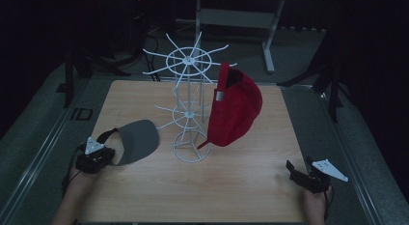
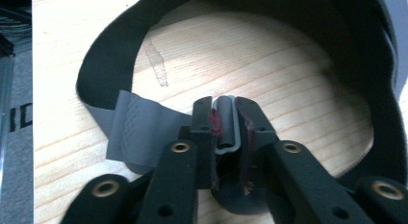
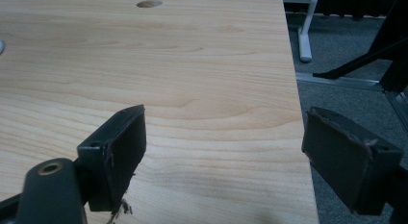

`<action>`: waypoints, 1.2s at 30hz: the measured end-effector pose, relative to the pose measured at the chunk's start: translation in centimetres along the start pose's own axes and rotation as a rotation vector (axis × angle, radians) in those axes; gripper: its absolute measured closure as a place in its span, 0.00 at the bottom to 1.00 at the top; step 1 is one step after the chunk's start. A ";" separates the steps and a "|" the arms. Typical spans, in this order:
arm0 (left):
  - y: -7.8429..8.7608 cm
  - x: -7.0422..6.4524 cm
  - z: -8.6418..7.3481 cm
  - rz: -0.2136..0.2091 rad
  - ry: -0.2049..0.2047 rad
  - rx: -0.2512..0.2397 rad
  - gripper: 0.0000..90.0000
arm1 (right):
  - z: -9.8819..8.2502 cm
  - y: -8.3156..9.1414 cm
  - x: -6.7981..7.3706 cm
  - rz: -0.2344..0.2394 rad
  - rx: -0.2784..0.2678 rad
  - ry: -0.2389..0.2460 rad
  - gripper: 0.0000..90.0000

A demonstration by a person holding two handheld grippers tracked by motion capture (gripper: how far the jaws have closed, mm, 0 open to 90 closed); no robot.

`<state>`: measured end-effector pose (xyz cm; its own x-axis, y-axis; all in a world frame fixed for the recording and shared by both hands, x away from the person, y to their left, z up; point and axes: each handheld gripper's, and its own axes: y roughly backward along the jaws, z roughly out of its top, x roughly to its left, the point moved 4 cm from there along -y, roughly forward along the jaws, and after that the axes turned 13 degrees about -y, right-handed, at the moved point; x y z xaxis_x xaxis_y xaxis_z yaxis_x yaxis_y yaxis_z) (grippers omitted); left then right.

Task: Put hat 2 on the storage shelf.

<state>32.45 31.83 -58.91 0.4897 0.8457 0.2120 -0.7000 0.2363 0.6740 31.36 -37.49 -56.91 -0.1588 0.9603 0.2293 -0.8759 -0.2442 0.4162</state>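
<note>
On the desk (image 1: 193, 196) a wire hat rack (image 1: 189, 109) stands near the middle, slightly toward the far edge. A baseball cap (image 1: 236, 106) hangs on the rack's right side, its brim pointing down near the rack's base ring. A sun visor (image 1: 135, 140) lies flat on the desk left of the rack's base, just beside it. The left gripper (image 1: 108, 155) sits at the visor's near left end, at the strap (image 2: 144, 132). The right gripper (image 1: 294, 169) is at the desk's near right corner, well apart from rack and cap.
</note>
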 end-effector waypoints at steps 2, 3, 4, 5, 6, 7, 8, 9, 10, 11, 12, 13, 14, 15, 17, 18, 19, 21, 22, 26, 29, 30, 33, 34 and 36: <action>0.1 -0.1 -0.1 0.005 -0.011 -0.002 0.91 | 0.0 0.0 0.0 0.000 0.001 0.000 0.17; 0.1 -0.1 -0.1 0.005 -0.011 -0.002 0.91 | 0.0 0.0 0.0 0.000 0.001 0.000 0.17; 0.2 -0.2 -0.1 0.027 -0.016 -0.014 0.94 | 0.0 0.0 0.0 -0.001 0.003 -0.001 0.17; 0.2 -0.2 -0.1 0.027 -0.016 -0.014 0.95 | 0.0 0.0 0.0 -0.001 0.002 -0.002 0.17; 0.5 -0.2 -0.1 0.042 -0.019 -0.033 0.95 | 0.0 0.0 0.0 0.000 0.000 -0.005 0.17; 0.5 -0.2 -0.1 0.042 -0.019 -0.033 0.96 | 0.0 0.0 0.0 0.000 0.000 -0.005 0.17; 0.9 -0.1 0.1 0.037 0.002 -0.062 0.96 | 0.0 0.0 0.0 0.002 -0.002 -0.009 0.17; 1.2 -0.1 0.2 0.037 0.001 -0.089 0.96 | 0.0 0.1 -0.1 0.002 -0.003 -0.009 0.17; 1.2 -0.1 0.2 0.037 0.001 -0.089 0.96 | 0.0 0.1 -0.1 0.002 -0.003 -0.009 0.17; 1.8 0.0 0.4 0.043 0.006 -0.112 0.96 | 0.0 0.0 -0.1 0.003 -0.002 -0.009 0.17; 2.2 0.1 0.5 0.041 0.010 -0.135 0.96 | 0.0 0.0 0.0 0.003 -0.002 -0.008 0.17; 2.5 0.1 0.7 0.040 0.011 -0.147 0.96 | 0.0 0.0 0.0 0.003 -0.002 -0.008 0.17; 2.8 0.2 0.9 0.036 0.011 -0.160 0.96 | 0.0 0.0 0.0 0.003 -0.002 -0.008 0.17; 2.8 0.2 0.9 0.036 0.011 -0.160 0.96 | 0.0 0.0 0.0 0.003 -0.002 -0.008 0.17; 3.8 0.2 1.5 0.034 -0.001 -0.189 0.96 | 0.0 0.1 -0.1 0.005 -0.003 -0.009 0.17; 3.8 0.2 1.5 0.034 -0.001 -0.189 0.96 | 0.0 0.1 -0.1 0.005 -0.003 -0.009 0.17; 4.3 0.2 2.0 0.025 -0.002 -0.210 0.96 | 0.0 0.1 -0.1 0.005 -0.004 -0.009 0.17; 4.6 0.2 2.2 0.030 -0.007 -0.220 0.96 | 0.0 0.1 -0.1 0.005 -0.004 -0.009 0.17; 5.1 0.2 2.7 0.011 -0.003 -0.250 0.96 | 0.0 0.1 -0.1 0.006 -0.004 -0.009 0.17; 6.1 0.1 3.8 0.008 -0.015 -0.299 0.96 | 0.0 0.1 -0.1 0.007 -0.005 -0.012 0.17; 6.7 -0.1 4.8 0.006 -0.032 -0.323 0.96 | 0.0 0.1 -0.1 0.008 -0.005 -0.013 0.17; 6.9 -0.2 5.1 0.000 -0.035 -0.330 0.96 | 0.0 0.1 -0.1 0.008 -0.006 -0.013 0.17; 7.5 -0.3 6.2 -0.001 -0.045 -0.357 0.96 | 0.0 0.1 -0.1 0.010 -0.008 -0.019 0.17; 7.7 -0.4 6.5 0.003 -0.049 -0.367 0.96 | 0.0 0.1 -0.1 0.011 -0.008 -0.020 0.17; 8.1 -0.5 7.3 -0.005 -0.055 -0.390 0.96 | 0.0 0.2 -0.1 0.012 -0.010 -0.020 0.17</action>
<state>30.31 29.85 -48.38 0.5128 0.8200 0.2541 -0.8375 0.4129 0.3578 31.26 -37.67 -56.85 -0.1605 0.9544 0.2517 -0.8784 -0.2545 0.4045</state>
